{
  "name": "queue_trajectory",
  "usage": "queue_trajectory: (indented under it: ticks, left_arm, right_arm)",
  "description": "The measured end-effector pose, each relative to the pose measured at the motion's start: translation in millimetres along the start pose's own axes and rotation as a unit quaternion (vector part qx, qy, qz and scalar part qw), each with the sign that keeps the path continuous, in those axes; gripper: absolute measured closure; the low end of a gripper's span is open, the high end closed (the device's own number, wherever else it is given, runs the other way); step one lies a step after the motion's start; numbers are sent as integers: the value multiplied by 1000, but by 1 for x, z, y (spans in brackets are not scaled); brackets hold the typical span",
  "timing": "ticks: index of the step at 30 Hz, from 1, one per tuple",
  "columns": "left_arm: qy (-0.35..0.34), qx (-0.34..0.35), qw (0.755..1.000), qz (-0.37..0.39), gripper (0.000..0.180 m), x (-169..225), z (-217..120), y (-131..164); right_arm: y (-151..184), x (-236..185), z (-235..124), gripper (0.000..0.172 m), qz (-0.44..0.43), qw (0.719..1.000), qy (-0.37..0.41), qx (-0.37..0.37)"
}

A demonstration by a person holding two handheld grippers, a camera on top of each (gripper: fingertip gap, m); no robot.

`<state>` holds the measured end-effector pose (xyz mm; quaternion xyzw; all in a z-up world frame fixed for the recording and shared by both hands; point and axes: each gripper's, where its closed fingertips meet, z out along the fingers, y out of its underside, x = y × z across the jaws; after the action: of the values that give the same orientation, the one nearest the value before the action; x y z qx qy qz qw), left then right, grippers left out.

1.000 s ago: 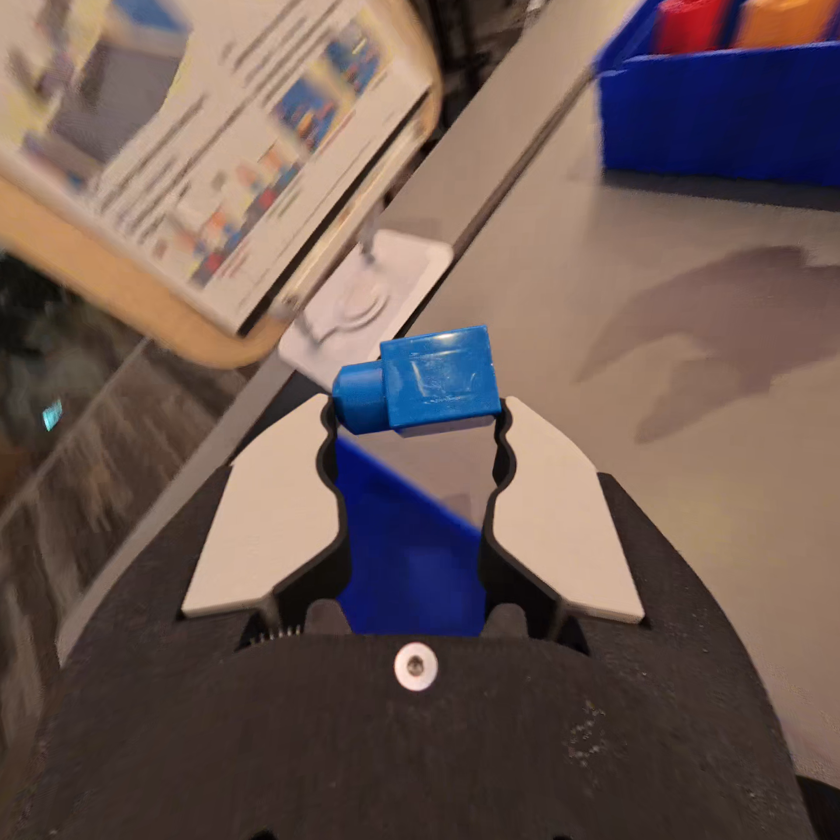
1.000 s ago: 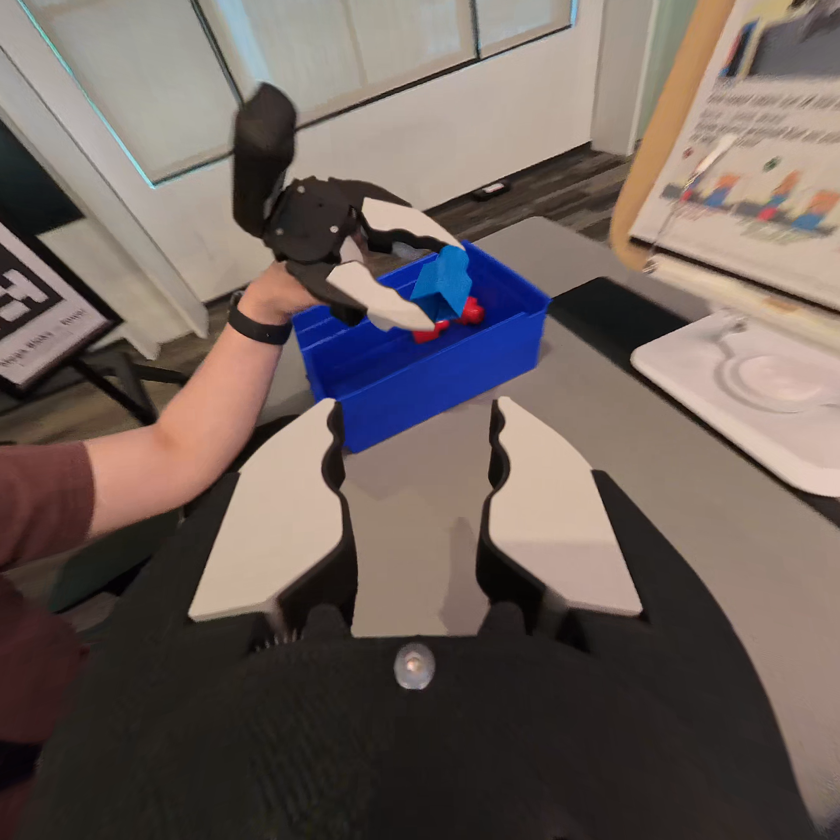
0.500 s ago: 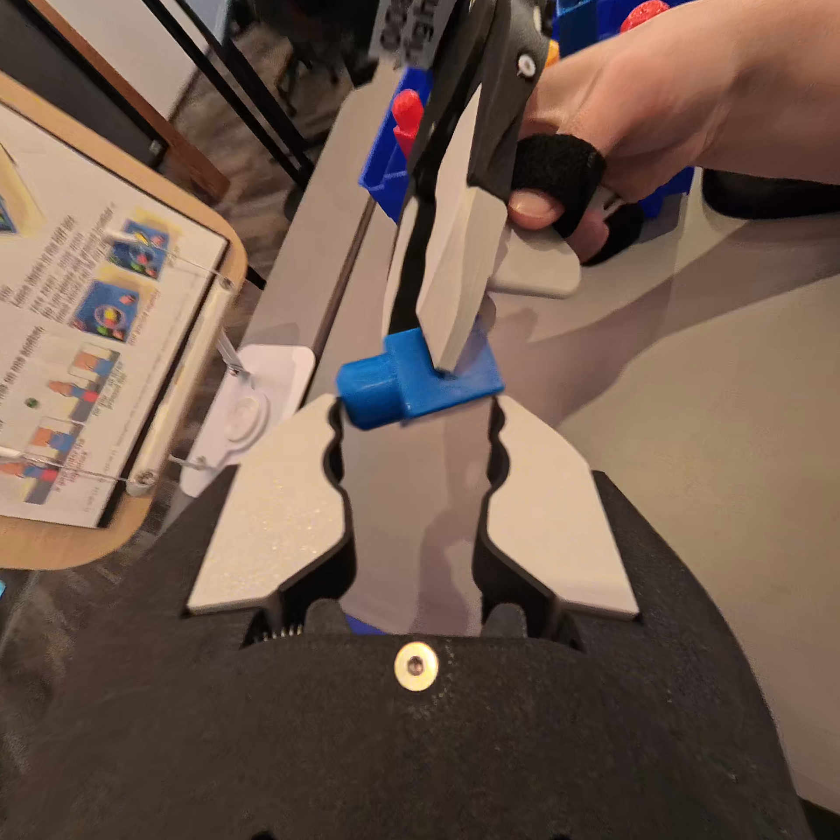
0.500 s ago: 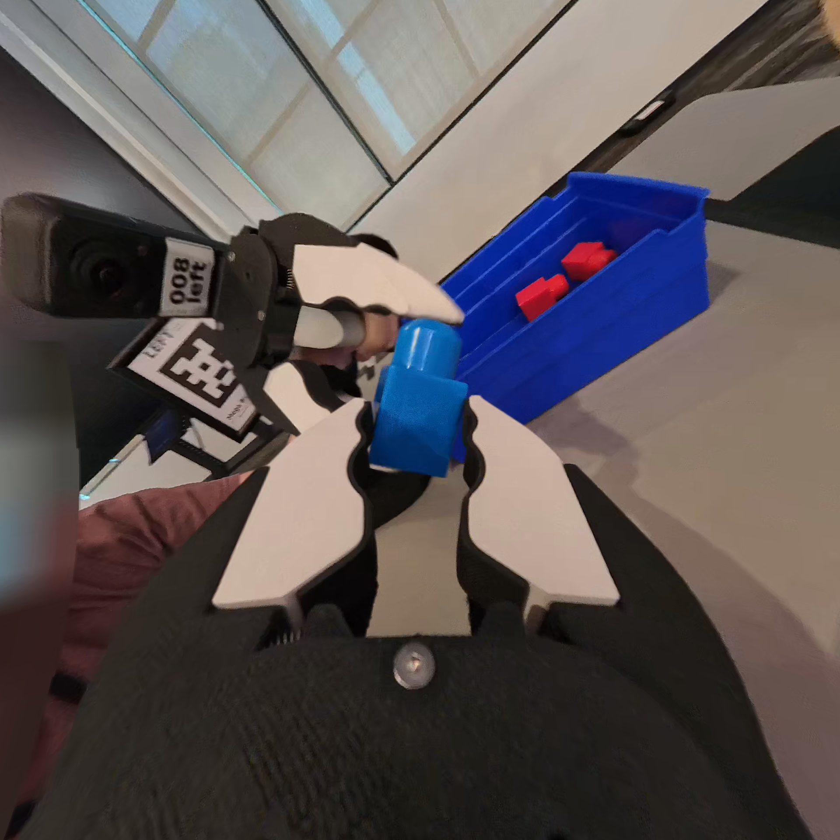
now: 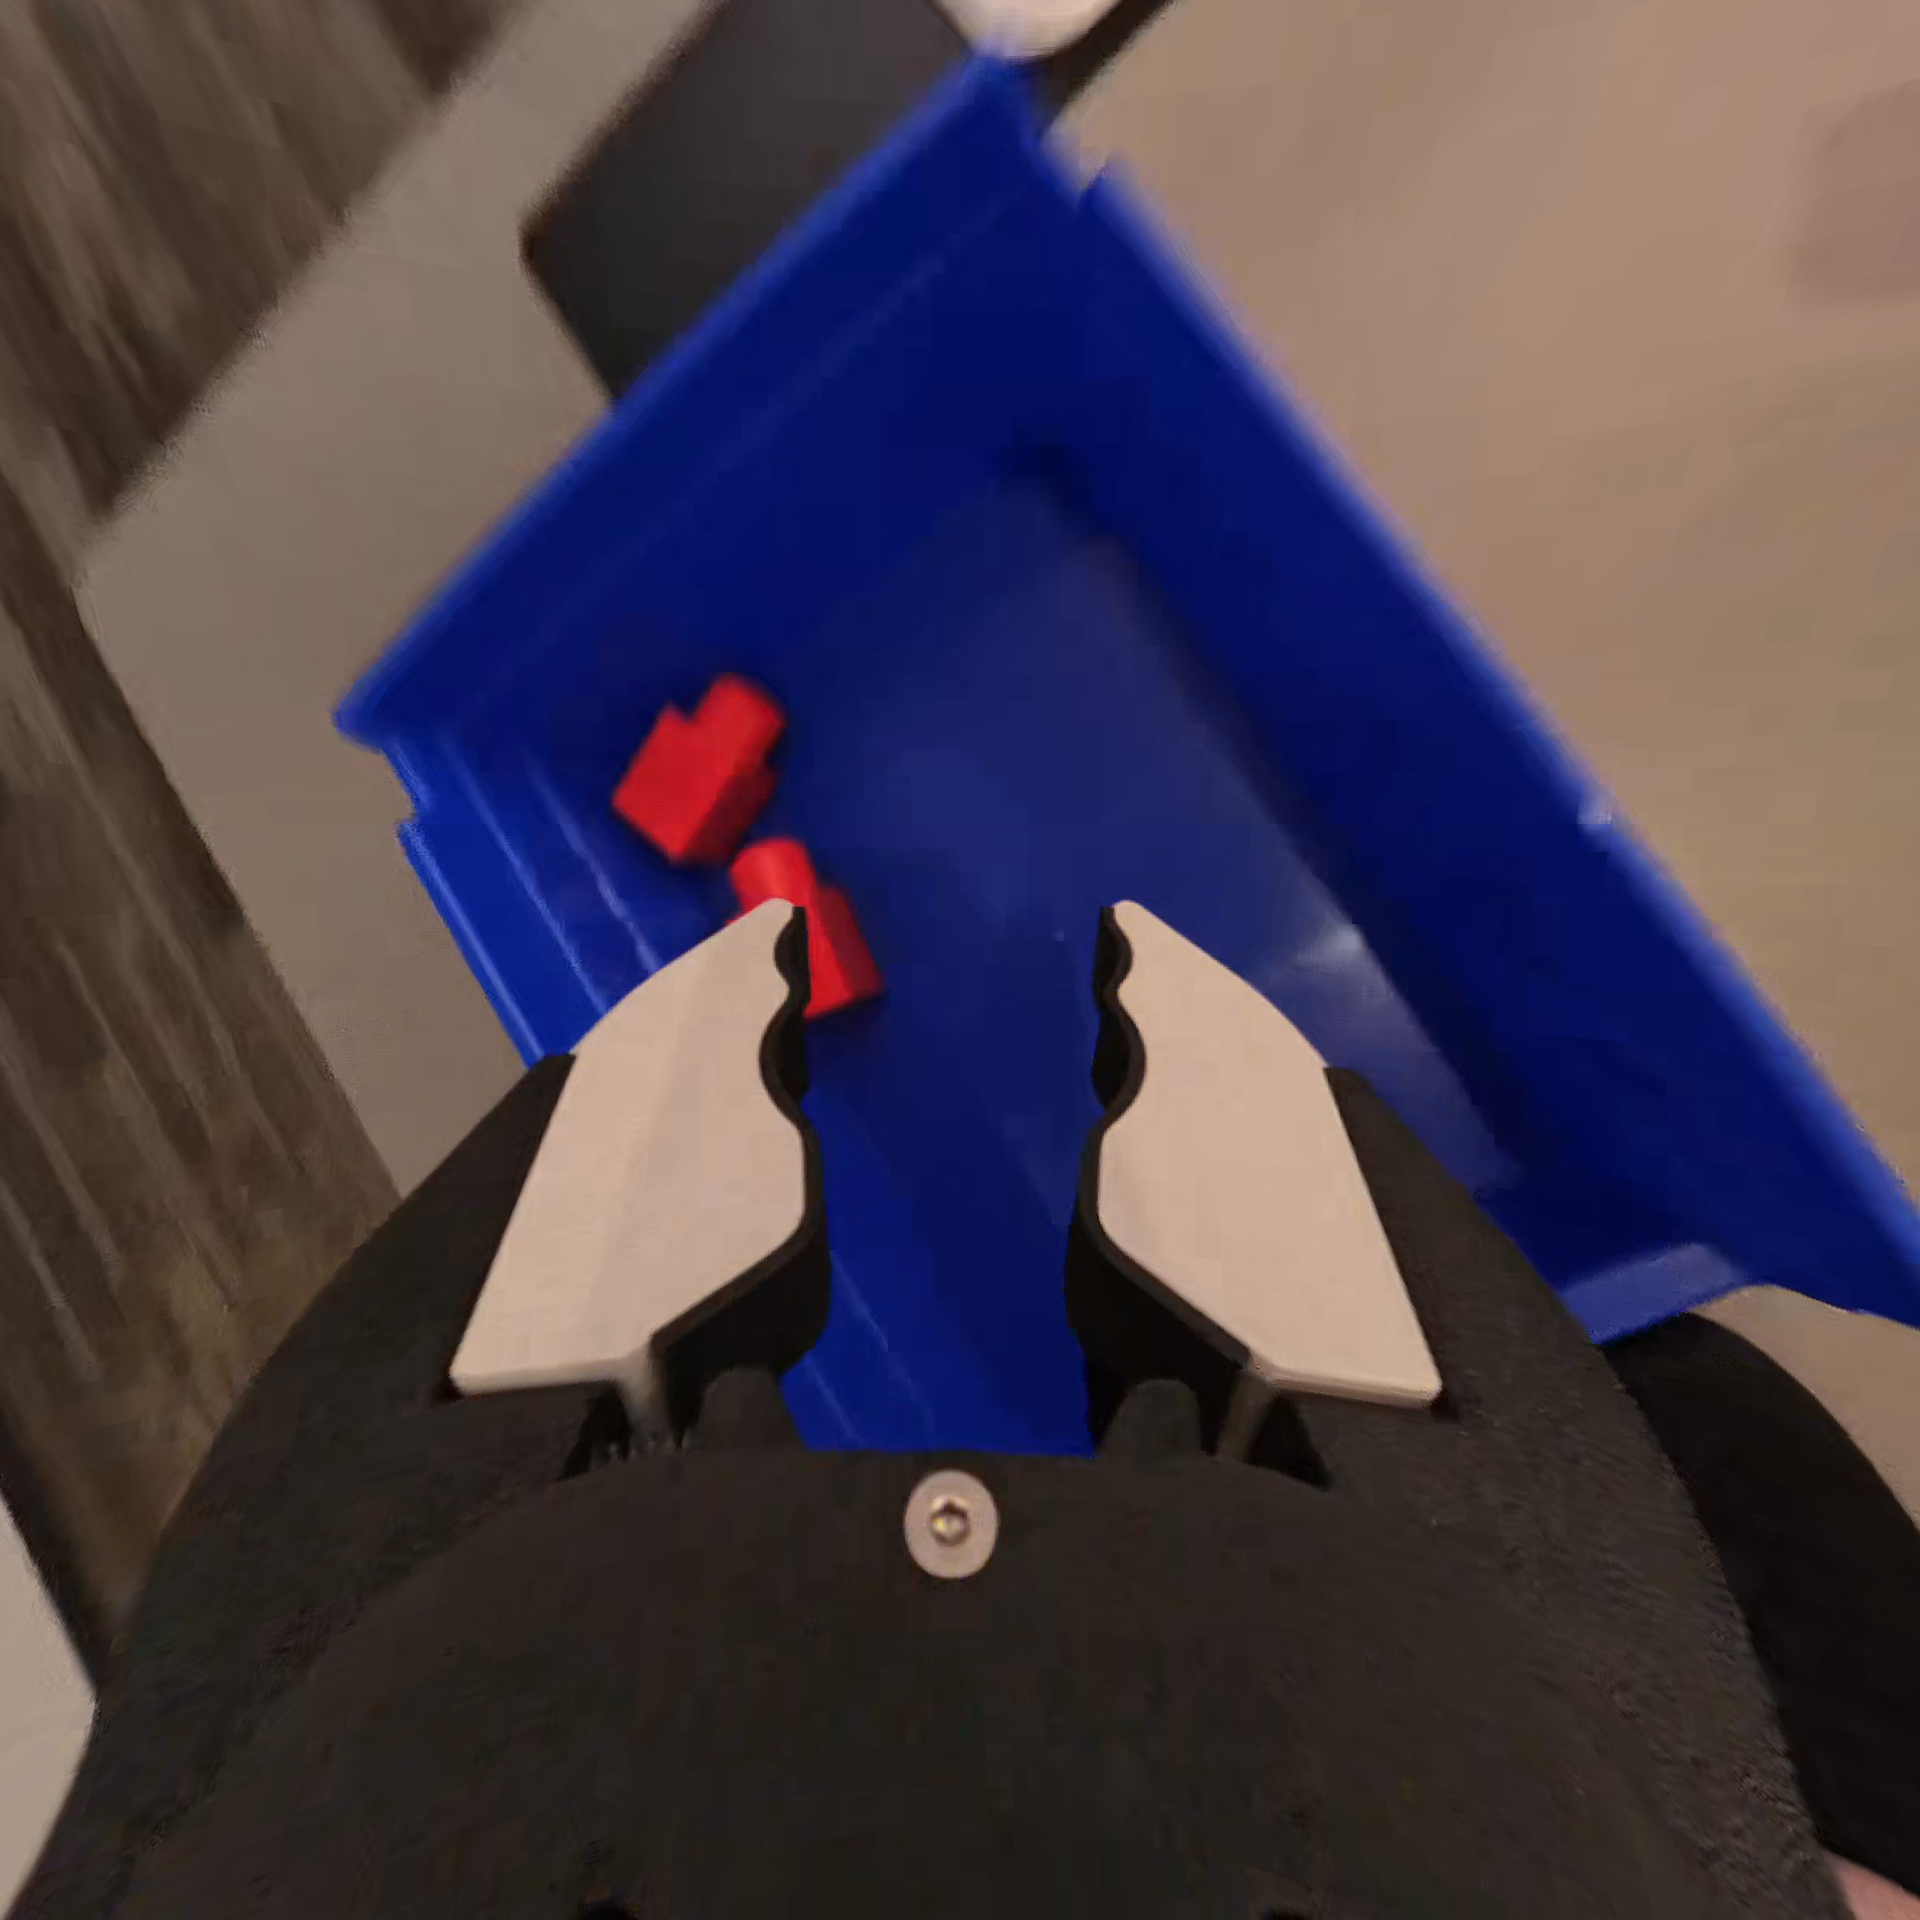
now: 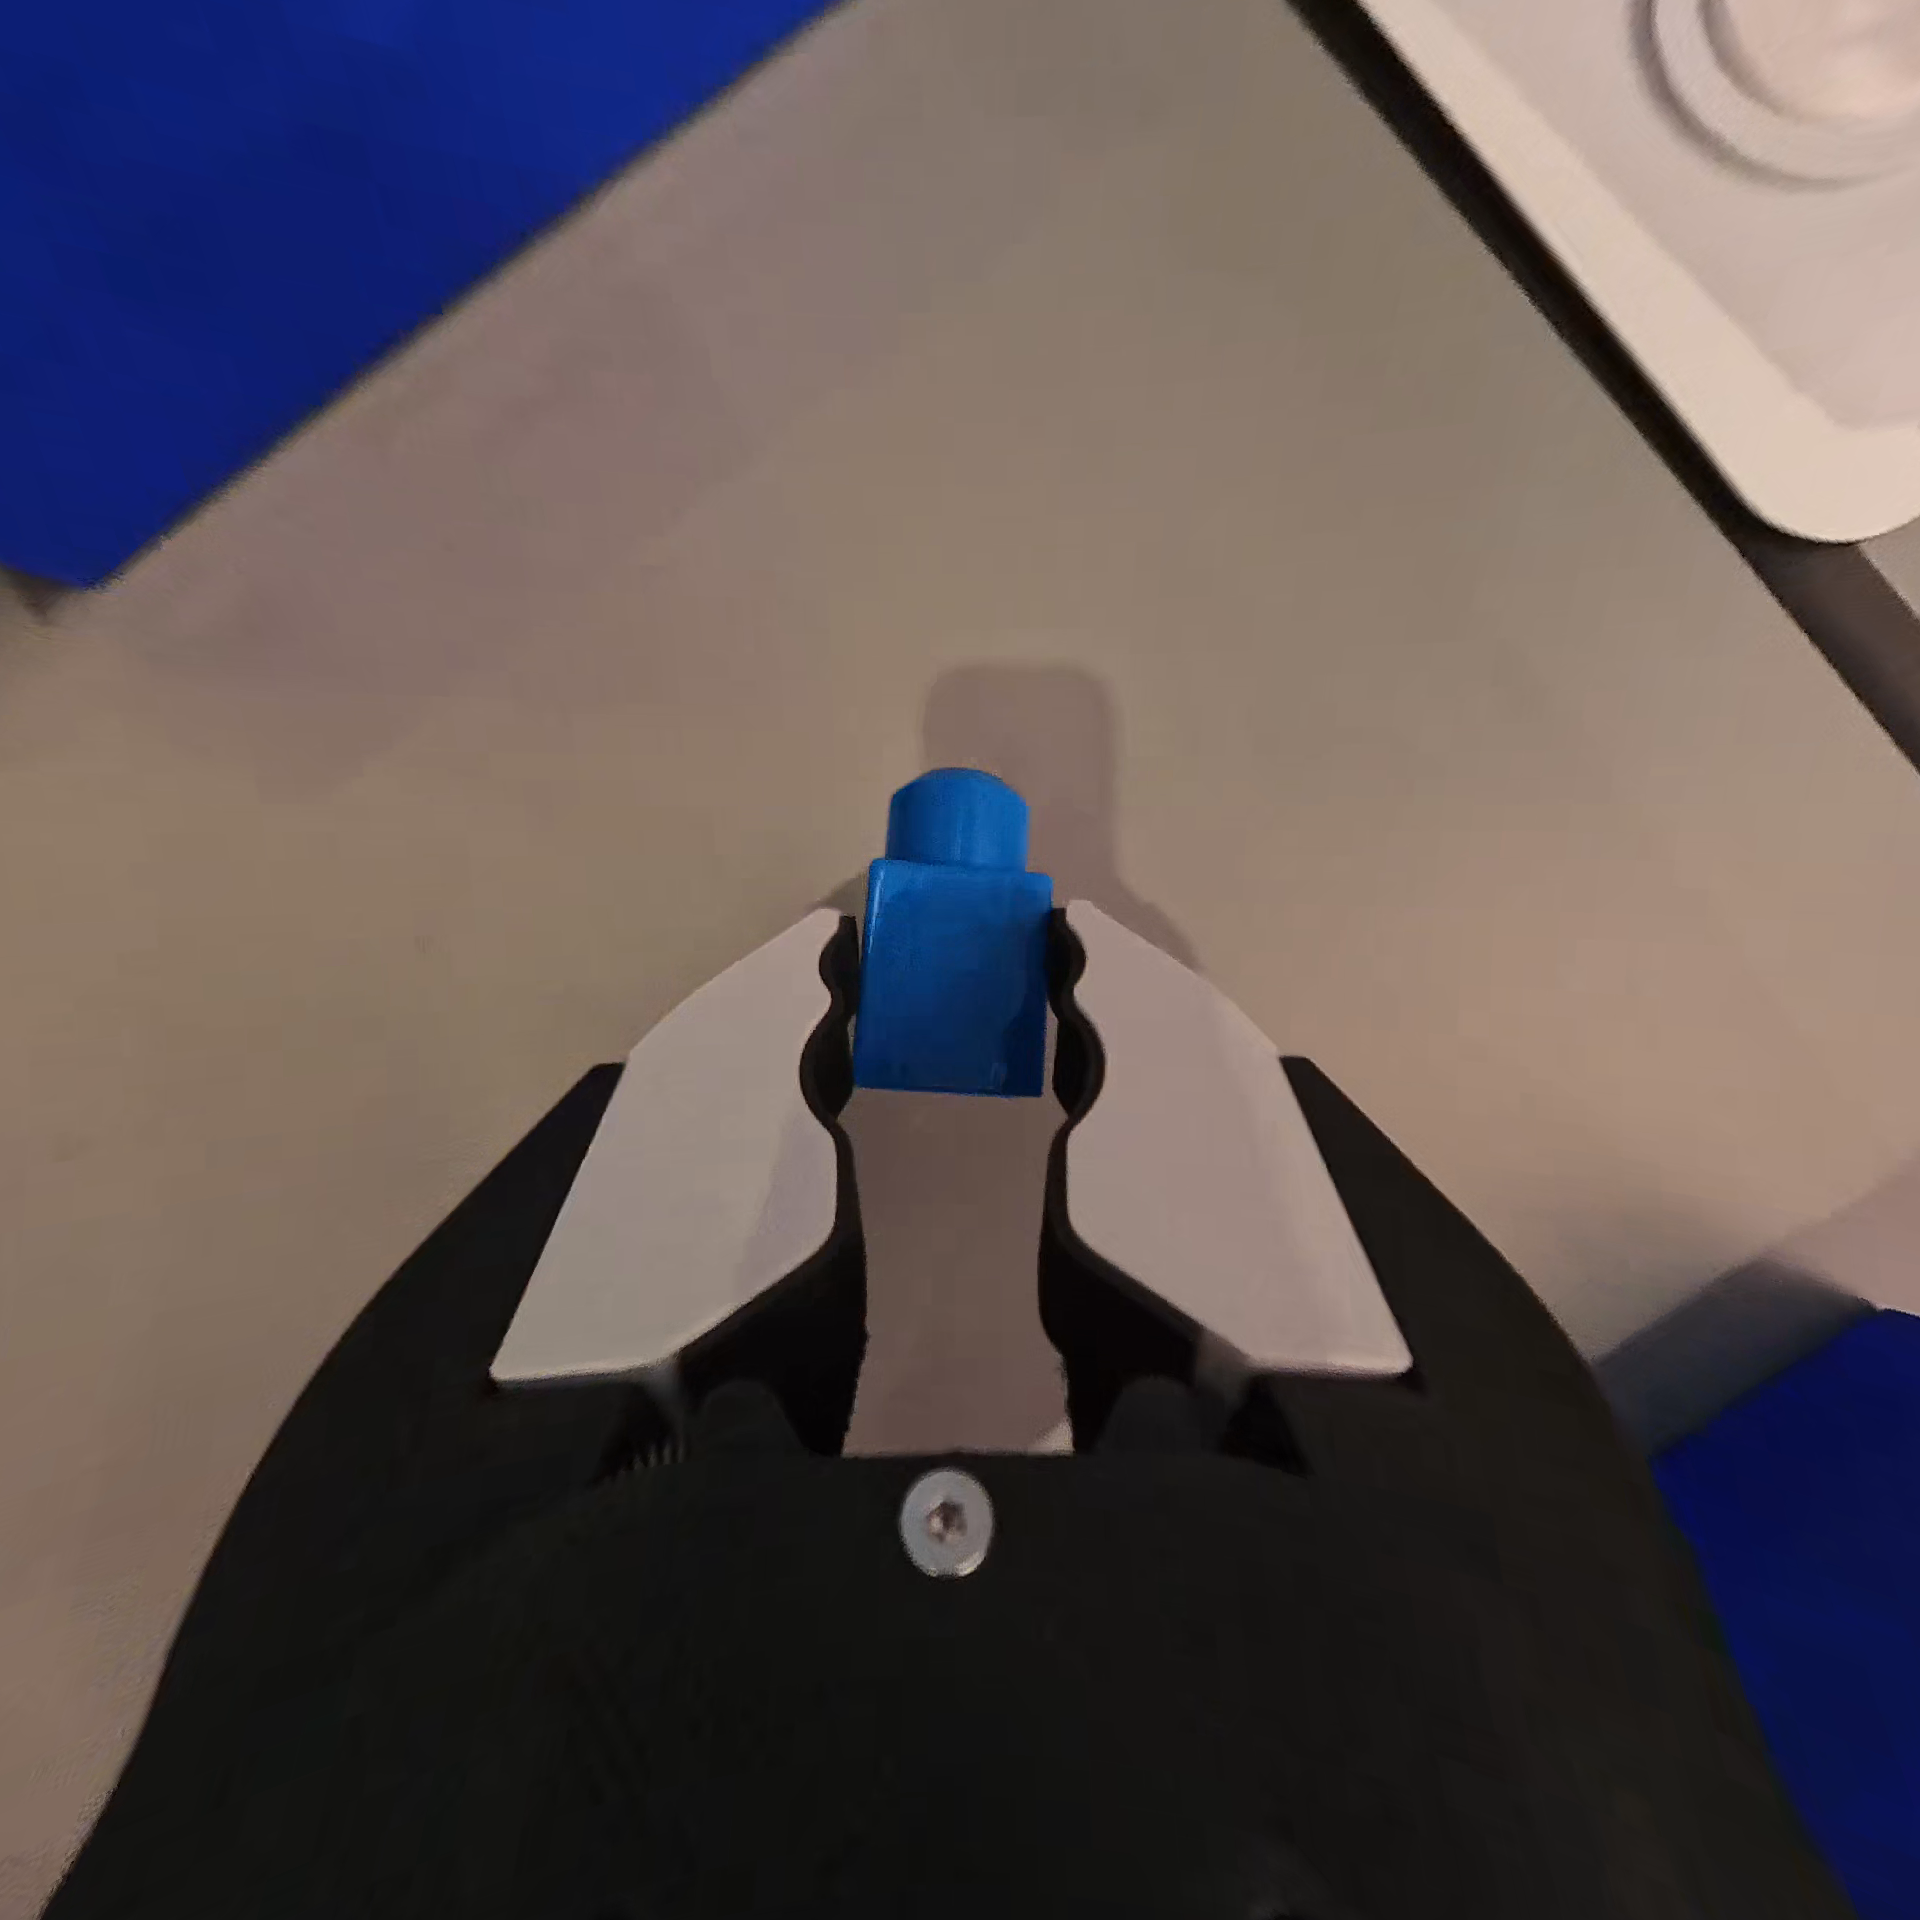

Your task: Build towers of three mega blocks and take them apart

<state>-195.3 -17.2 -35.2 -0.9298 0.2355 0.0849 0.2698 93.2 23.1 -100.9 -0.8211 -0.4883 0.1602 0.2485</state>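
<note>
Gripping a blue mega block [image 6: 951,977] by its two flat sides, the right gripper [image 6: 951,925] is holding it over the bare tabletop [image 6: 520,779], w/ both pads pressing on the block body and the stud pointing fwd, away from the camera. That grip is probably leaving the stud end and the hollow end clear, so the block can be set down as a tower base, or take another block, w/o the fingers [image 6: 1164,1039] getting in the way. Its shadow is falling on the tabletop right ahead of it, so it's prob. close to the surface; whether it's touching can't be told. Meanwhile the left gripper [image 5: 951,914] is hanging over the blue bin [image 5: 1299,644] w/ jaws wide apart and nothing btwn them, which reads as lining up for the next pick. Two red blocks [image 5: 701,774] are lying on their sides in the bin, near its far-left corner, one just beside the other; the nearer red block [image 5: 821,935] is sitting partly behind the left fingertip [image 5: 727,987], not btwn the pads. The view is blurry. No tower is showing yet, so judging by this the build is at an early stage. A white tray-like piece [image 6: 1662,260] is sitting at the tabletop's edge, well apart from the held block, and a corner of a blue bin [image 6: 208,260] is showing at upper left in the right wrist view.
</note>
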Motion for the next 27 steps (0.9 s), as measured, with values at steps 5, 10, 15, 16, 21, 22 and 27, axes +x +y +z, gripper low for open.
queue_trajectory:
  ticks: [5, 10, 15, 16, 21, 22, 27]
  left_arm:
    - [-49, -136, 988, -58, 128, -24, 47, 40]
    - [-53, -182, 975, -118, 116, -31, 73, 58]
    - [-55, -183, 969, -158, 116, -35, 81, 61]
    - [-54, -183, 967, -167, 116, -36, 83, 62]
    - [-47, -172, 962, -205, 116, -40, 88, 64]
    - [-45, -168, 963, -204, 118, -40, 88, 63]
    - [-37, -188, 962, -195, 115, -34, 90, 68]
  right_arm:
    - [9, 2, 14, 136, -6, 1000, 8, -24]
    - [19, 2, 20, 136, -21, 998, 9, -55]
    - [10, 3, 15, 130, -41, 998, 29, -37]
    - [8, 3, 12, 129, -45, 998, 30, -31]
    - [-2, -5, 2, 129, -56, 998, 26, -6]
    - [-4, -7, 1, 129, -58, 998, 24, -5]
    - [-5, -13, -1, 129, -71, 997, 24, -6]
